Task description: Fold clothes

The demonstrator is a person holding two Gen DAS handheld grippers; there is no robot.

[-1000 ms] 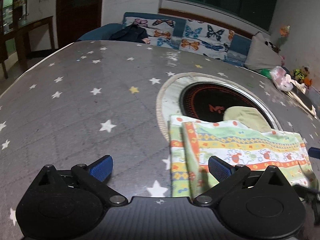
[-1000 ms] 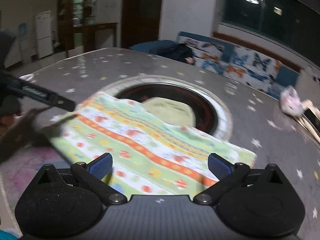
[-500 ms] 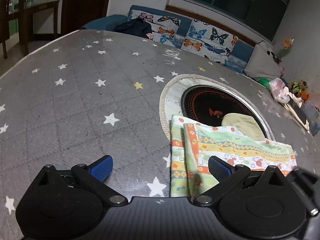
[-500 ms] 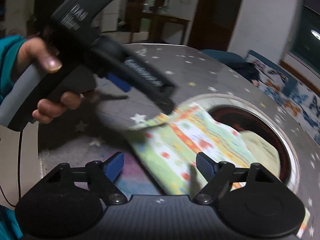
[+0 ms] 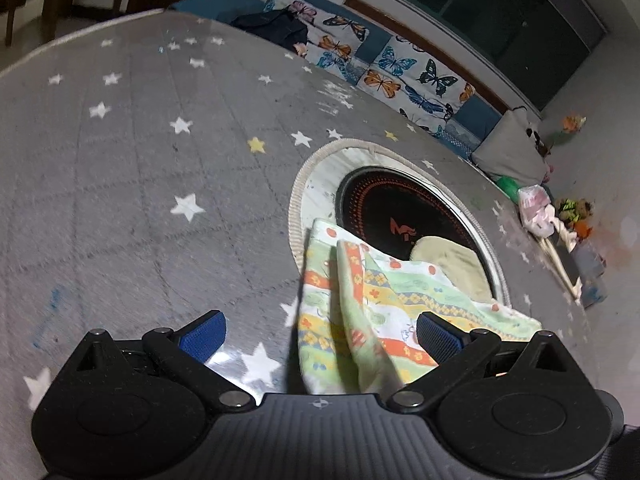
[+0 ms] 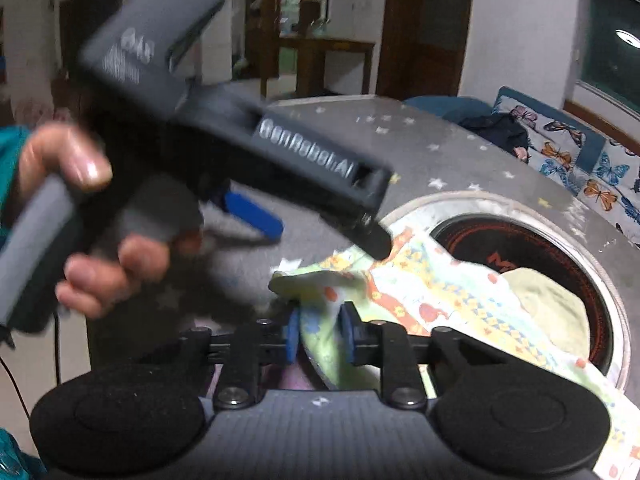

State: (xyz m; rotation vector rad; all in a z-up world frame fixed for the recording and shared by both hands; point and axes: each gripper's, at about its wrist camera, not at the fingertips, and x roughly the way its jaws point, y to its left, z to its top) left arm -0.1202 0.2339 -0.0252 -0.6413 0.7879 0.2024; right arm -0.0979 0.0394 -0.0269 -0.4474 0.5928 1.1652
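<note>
Clothes on this job amount to one patterned garment (image 6: 436,292), striped in green, orange and yellow, and it is lying part-folded on the star-printed desk (image 5: 132,168), its far edge reaching over the round black hob (image 5: 384,208) set into the desk, where a plain pale-green cloth (image 5: 452,260) is also lying. What is changing is on my right side: a second ago my right tongs (image 6: 320,338) were standing wide above the cloth, and their jaws have just been closing, so that the blue pads are now pinching a bunched near corner of the garment between them. That view is also looking across at my left hand (image 6: 92,232) on its handle, which was not in it a second ago. My left tongs (image 5: 320,330) are remaining released, jaws wide, hanging over the left edge of the garment with nothing between the pads. I am judging that the grip is now set for the next fold: the pinched corner can be carried over the flat part. One caution is applying: the corner is gathered unevenly, so the fold line may be coming out crooked.
</note>
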